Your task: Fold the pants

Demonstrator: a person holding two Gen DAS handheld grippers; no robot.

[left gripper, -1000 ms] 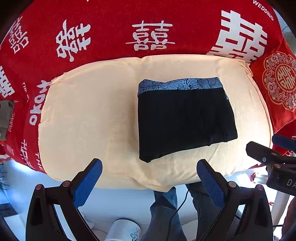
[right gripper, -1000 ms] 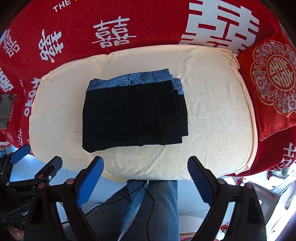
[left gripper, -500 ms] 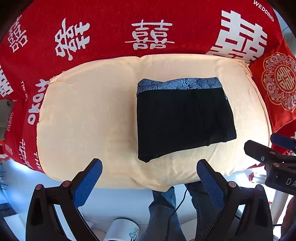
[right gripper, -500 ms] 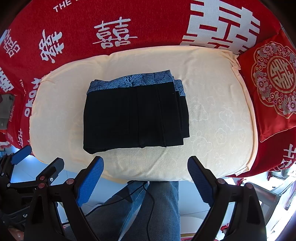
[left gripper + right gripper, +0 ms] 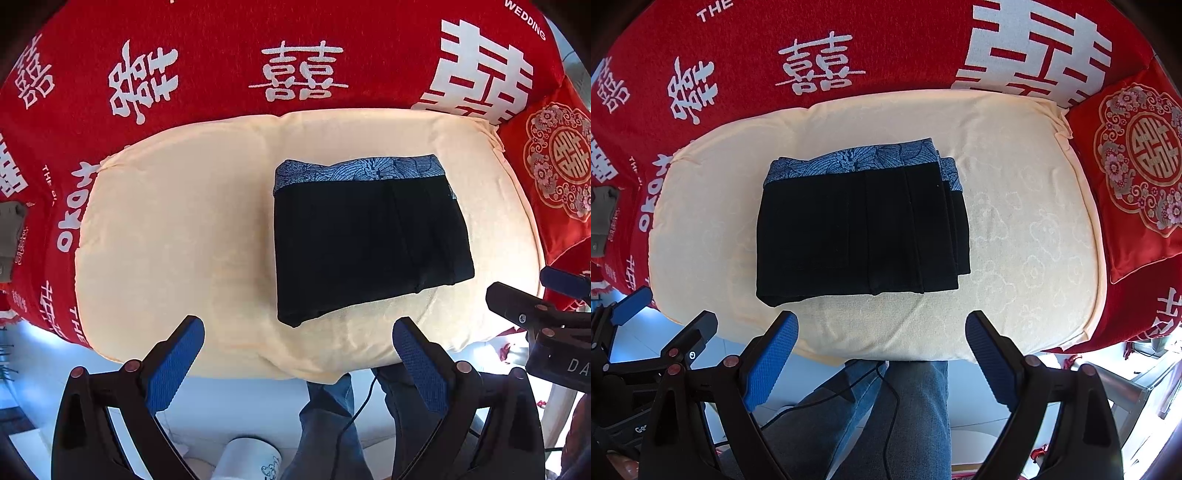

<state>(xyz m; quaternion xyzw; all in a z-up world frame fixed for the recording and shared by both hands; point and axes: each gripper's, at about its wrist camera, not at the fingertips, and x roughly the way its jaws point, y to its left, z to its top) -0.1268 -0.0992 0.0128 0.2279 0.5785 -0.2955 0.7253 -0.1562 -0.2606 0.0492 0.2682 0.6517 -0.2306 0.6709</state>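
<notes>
one folded pants [image 5: 369,236] on one cream cushion [image 5: 177,236], left gripper [image 5: 297,345] and right gripper [image 5: 881,338] both released, one embroidered pillow [image 5: 1137,173] fully shown only in right view

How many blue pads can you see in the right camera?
3. Two are on the right gripper, one on each of its open jaws at the bottom. One is on the left gripper at the far left; its other pad may be hidden.

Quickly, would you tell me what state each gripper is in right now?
Left gripper: open, holding nothing, above the near edge of the cushion.
Right gripper: open, holding nothing, short of the folded pants.
</notes>
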